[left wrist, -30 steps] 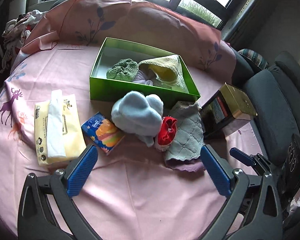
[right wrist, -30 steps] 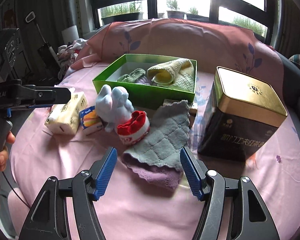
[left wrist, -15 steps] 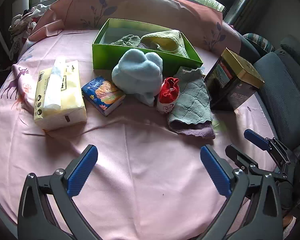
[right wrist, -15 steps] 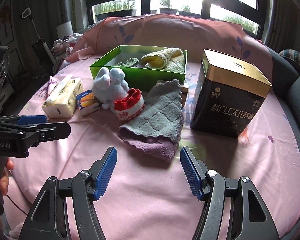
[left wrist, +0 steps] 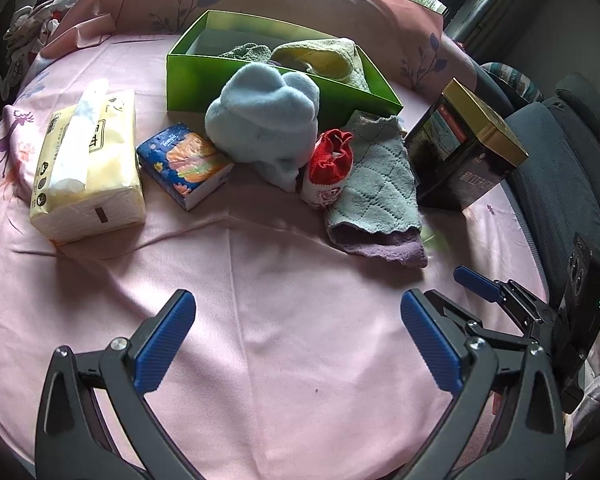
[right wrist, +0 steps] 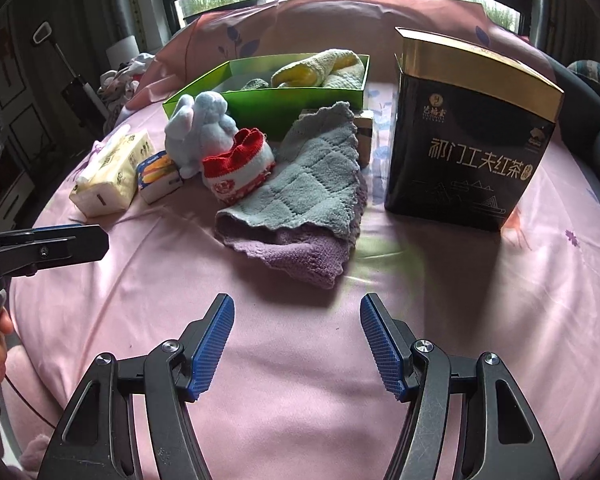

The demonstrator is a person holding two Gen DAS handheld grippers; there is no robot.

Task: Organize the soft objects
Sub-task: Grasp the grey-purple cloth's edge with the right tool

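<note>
Cloth: folded grey-green quilted microfibre cloth [right wrist: 320, 188] lay on a purple towel [right wrist: 300, 252], scalloped edges, on the pink tablecloth [left wrist: 280, 320] | neighbours: red-and-white knitted sock [right wrist: 236, 172] touching its left edge, pale blue plush toy [left wrist: 264, 120] beyond, green cardboard box [left wrist: 188, 76] behind | left gripper [left wrist: 296, 340]: jaws apart, empty | right gripper [right wrist: 296, 344]: jaws apart, empty, near the towel.

A round table with a pink cloth [left wrist: 284, 280] holds a green box [left wrist: 204, 76] at the far side, tissue packs [left wrist: 88, 168] on the left, a blue plush toy [left wrist: 268, 128], a grey towel [left wrist: 376, 180] and a black tin [right wrist: 468, 152] on the right.
</note>
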